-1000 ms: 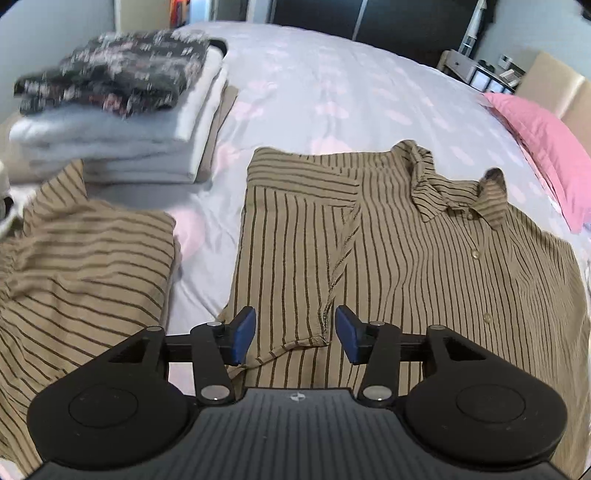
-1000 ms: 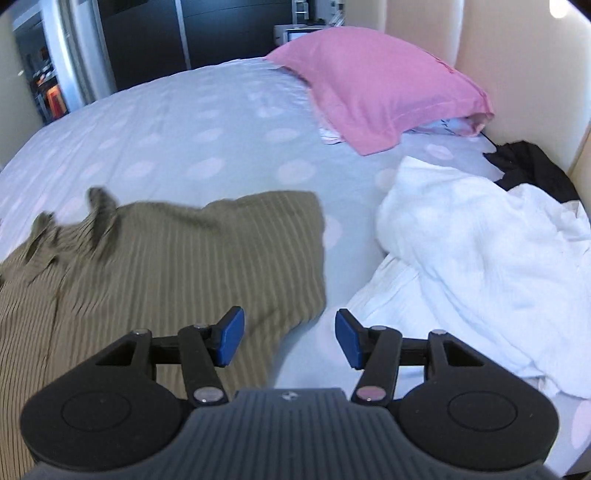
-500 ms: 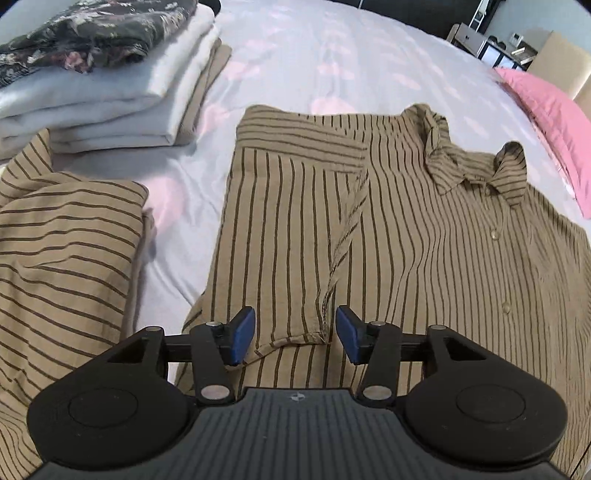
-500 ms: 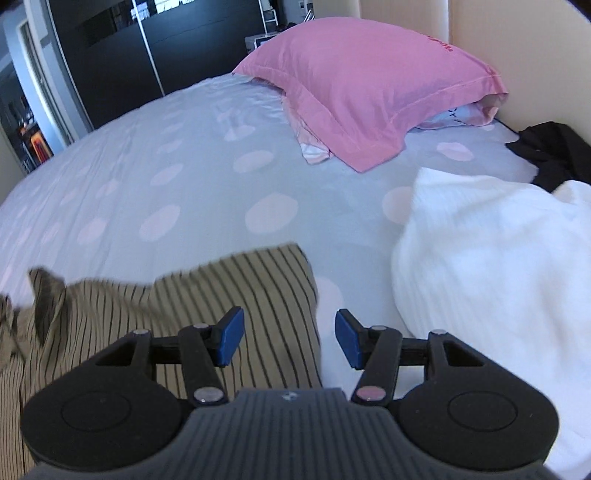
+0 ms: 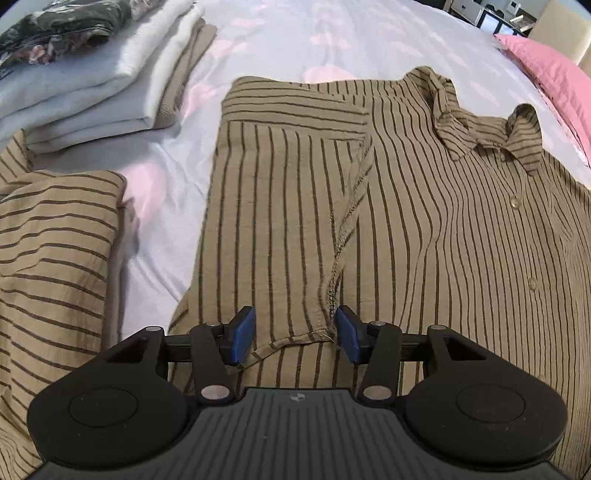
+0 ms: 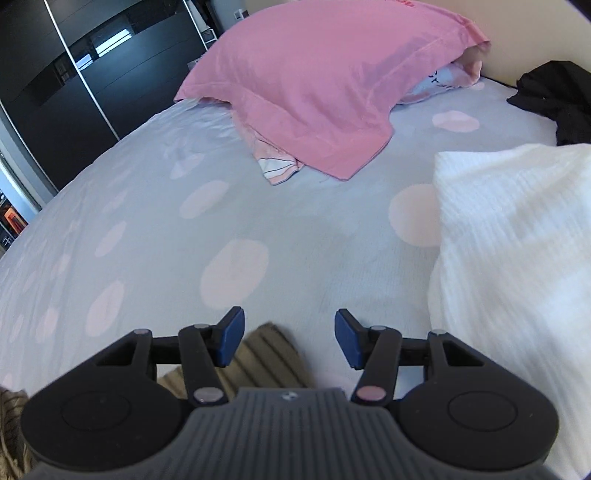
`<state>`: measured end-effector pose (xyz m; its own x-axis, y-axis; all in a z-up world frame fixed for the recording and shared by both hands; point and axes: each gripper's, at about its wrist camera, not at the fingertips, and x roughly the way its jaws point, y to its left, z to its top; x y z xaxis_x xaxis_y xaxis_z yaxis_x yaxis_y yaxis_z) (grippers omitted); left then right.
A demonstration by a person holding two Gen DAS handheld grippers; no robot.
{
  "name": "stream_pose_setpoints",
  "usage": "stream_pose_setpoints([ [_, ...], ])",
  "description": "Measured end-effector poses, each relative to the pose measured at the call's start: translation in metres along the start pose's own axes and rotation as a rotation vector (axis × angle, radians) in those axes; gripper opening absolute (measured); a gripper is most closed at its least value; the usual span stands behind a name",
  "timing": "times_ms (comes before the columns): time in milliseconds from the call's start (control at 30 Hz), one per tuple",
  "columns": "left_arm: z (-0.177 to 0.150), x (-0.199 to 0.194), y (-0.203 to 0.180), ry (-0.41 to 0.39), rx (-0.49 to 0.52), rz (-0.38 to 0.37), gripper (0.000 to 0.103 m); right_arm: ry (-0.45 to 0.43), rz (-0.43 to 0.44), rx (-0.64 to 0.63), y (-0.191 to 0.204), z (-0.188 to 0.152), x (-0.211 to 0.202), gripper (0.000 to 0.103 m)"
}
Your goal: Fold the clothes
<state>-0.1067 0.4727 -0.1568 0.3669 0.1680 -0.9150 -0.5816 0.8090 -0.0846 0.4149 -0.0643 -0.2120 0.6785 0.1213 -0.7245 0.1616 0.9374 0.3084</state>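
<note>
1. A tan button-up shirt with thin dark stripes (image 5: pixel 424 206) is spread flat on a pale bed sheet with pink spots (image 5: pixel 280 40), with its collar pointed to the far right.
2. One side of the shirt is seen folded in over the front, and the stitched edge of that fold (image 5: pixel 347 229) runs down the middle.
3. The left gripper with blue finger pads (image 5: pixel 295 334) is held wide apart just over the bottom corner of the folded part, and nothing is gripped by it.
4. Compared with one second ago, the left gripper is seen much closer to the shirt, so the stripes look bigger.
5. A second striped tan cloth (image 5: pixel 51 240) is bunched up at the left, apart from the shirt.
6. A stack of folded white and grey clothes (image 5: pixel 88 81) is kept at the far left, with a dark flowery piece (image 5: pixel 62 26) on top.
7. The right gripper with blue finger pads (image 6: pixel 288 338) is also held wide apart with nothing in it.
8. Only a small striped corner of the shirt (image 6: pixel 258 360) is seen under the right gripper; one second ago much more of the shirt was seen there.
9. A big pink pillow (image 6: pixel 325 74) is seen closer than before, and a fluffy white blanket (image 6: pixel 517 266) is heaped at the right.
</note>
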Motion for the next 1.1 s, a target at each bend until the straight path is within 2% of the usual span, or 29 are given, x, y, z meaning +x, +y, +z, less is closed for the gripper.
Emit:
stream_pose_setpoints([
  [167,0.001,0.004,-0.003,0.004,0.017,0.008,0.046,-0.012,-0.017,-0.022,0.006,-0.002,0.016,0.049],
  [200,0.001,0.005,-0.003,0.006,0.017,0.008,0.046,-0.015,-0.014,-0.040,0.008,-0.004,0.016,0.035],
  [233,0.001,0.005,-0.003,0.007,0.016,0.007,0.046,-0.009,0.000,-0.060,0.011,-0.006,0.016,0.017],
  [300,0.002,0.004,-0.003,0.008,0.015,0.005,0.046,0.001,0.007,-0.107,0.018,-0.008,0.014,0.004],
  [500,0.001,-0.002,-0.002,0.000,0.014,-0.008,0.046,-0.086,-0.078,-0.129,0.021,0.011,-0.020,0.003],
  [633,0.000,-0.007,-0.002,-0.008,0.016,-0.019,0.046,-0.097,-0.083,-0.151,0.030,0.022,-0.041,0.003],
  [900,-0.001,-0.021,-0.002,-0.032,-0.004,-0.069,0.046,0.002,-0.146,-0.273,0.079,0.012,-0.079,0.003],
  [1100,-0.006,-0.035,0.002,-0.054,-0.006,-0.096,0.046,0.075,-0.090,-0.292,0.141,-0.006,-0.104,0.003],
])
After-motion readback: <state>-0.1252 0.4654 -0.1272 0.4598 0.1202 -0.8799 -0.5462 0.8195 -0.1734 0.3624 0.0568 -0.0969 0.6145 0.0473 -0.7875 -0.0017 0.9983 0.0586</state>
